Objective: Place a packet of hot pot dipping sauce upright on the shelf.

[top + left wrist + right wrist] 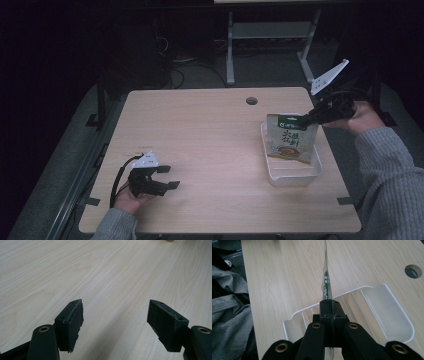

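Right gripper (306,120): clamped on pouch (292,140) top edge, above tray (295,176).
Left gripper (172,177): wide apart, well left of tray.
Advice: lower pouch straight, keep it centred inside tray.

Pale wood-grain table (210,145), translucent white tray (295,176), green-topped beige pouch (291,140) with dark lettering, black hand-held gripper (172,177).

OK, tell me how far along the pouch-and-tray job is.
Done: the right gripper has the pouch pinched by its top edge. In hand: the pouch hangs upright over the clear tray; whether its bottom touches the tray cannot be told. Left: probably lowering it in and letting go. The left gripper sits open and idle near the table's front edge.
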